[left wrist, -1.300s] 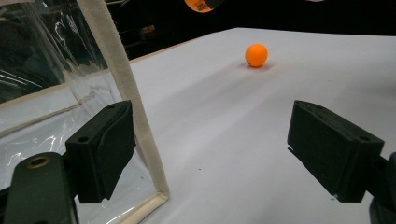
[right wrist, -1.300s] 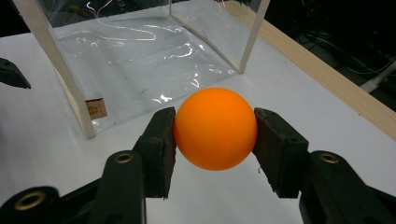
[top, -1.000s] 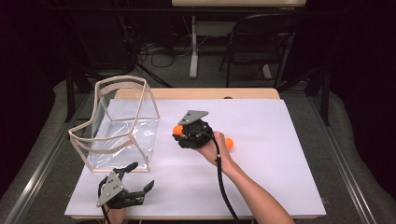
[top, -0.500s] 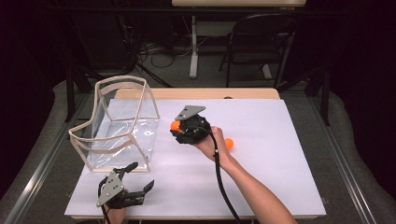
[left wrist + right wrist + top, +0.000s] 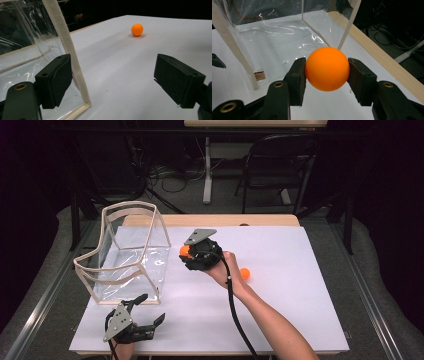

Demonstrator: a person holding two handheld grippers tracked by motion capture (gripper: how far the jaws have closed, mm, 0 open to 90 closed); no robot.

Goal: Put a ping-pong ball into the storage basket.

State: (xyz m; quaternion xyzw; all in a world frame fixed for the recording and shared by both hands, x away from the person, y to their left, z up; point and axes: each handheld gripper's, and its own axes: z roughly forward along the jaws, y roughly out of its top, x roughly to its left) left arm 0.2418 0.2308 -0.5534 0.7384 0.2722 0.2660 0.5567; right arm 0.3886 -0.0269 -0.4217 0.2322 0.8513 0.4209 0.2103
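High view: right tool [image 5: 186,253], clamped on a ball [image 5: 184,251], has carried it off the worktop [image 5: 300,310] toward the clear bin [image 5: 125,250]. Drop-in looks next. Second ball [image 5: 244,273] lies behind on the worktop. Left tool [image 5: 145,312] rests wide, empty.

- Right tool [image 5: 192,254]: black body, grey three-cornered plate on top, black cable trailing along bare forearm.
- Left tool [image 5: 142,317]: black, same grey plate.
- Jaws: blocky black pads; brass-coloured rivets at arm pivots.
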